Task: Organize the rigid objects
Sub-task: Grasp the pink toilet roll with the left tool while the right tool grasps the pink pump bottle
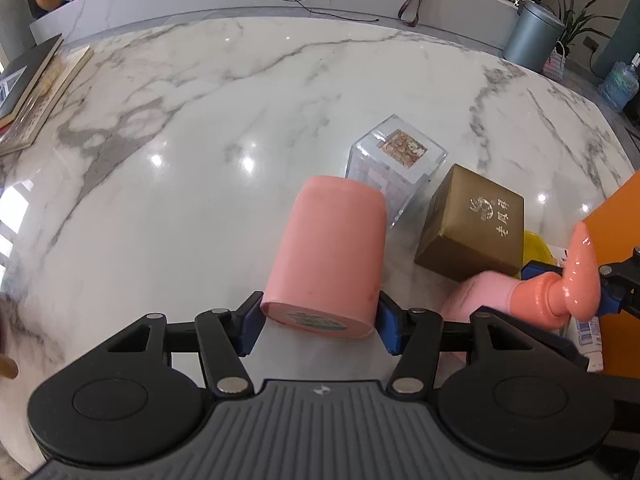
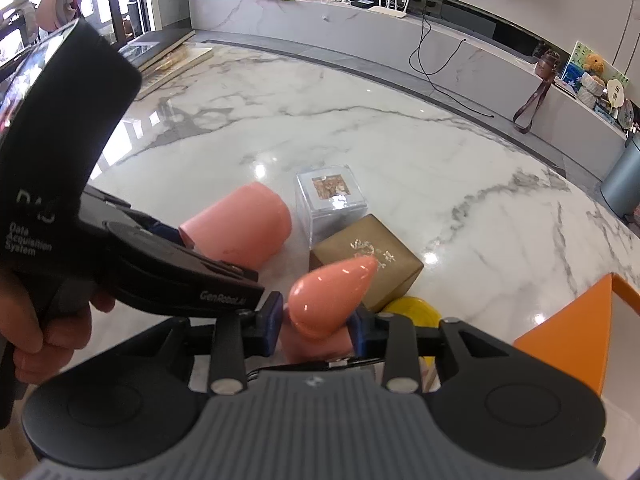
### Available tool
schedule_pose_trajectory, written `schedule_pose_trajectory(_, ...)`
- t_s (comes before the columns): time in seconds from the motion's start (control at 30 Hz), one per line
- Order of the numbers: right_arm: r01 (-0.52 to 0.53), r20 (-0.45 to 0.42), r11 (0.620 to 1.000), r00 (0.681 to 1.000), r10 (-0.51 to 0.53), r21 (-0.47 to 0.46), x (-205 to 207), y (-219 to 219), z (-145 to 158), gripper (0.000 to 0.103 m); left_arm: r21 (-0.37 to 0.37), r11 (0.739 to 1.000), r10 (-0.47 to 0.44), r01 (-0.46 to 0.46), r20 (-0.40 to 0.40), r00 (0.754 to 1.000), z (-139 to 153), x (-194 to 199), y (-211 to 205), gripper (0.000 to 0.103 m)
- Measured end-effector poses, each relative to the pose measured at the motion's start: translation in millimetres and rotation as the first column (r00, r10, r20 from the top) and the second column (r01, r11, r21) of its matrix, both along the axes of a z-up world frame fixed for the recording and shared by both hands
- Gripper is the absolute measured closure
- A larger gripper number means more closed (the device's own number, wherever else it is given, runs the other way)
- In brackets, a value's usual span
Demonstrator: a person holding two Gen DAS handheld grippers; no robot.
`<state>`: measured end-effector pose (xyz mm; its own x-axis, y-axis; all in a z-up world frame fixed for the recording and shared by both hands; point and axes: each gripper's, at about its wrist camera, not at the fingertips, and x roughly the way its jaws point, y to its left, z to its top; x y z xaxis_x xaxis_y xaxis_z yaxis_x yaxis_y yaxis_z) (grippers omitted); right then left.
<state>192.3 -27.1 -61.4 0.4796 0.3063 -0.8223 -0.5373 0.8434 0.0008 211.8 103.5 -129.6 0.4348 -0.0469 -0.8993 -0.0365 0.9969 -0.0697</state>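
Note:
My left gripper is shut on a pink cylindrical can, held tilted over the marble table; the can also shows in the right wrist view. My right gripper is shut on the neck of a pink pump bottle, whose pump head shows in the left wrist view. A clear acrylic box and a gold cardboard box stand just beyond, touching or nearly so; both show in the right wrist view, the clear box behind the gold box.
An orange box stands at the right, with a yellow object beside it. Books lie at the table's far left. A marble ledge with clutter and a cable runs behind. A grey bin stands far right.

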Motion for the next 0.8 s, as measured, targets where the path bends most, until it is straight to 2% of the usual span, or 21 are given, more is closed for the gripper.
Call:
schedule_pose_trajectory(0.37,-0.008,0.017,1.0,1.0,0.007,0.006,-4.5,-2.0,10.2,0.07,-0.048,0.998,0.047,-0.047,0.003,0.999,14.9,-15.0,9.3,0.038)
schedule_pose_trajectory(0.8,0.001,0.066,0.999,0.998,-0.004,0.041,-20.2,-10.4,38.1,0.071,-0.061,0.997,0.057,-0.053,0.052,0.997,51.1,-36.6,9.7,0.038)
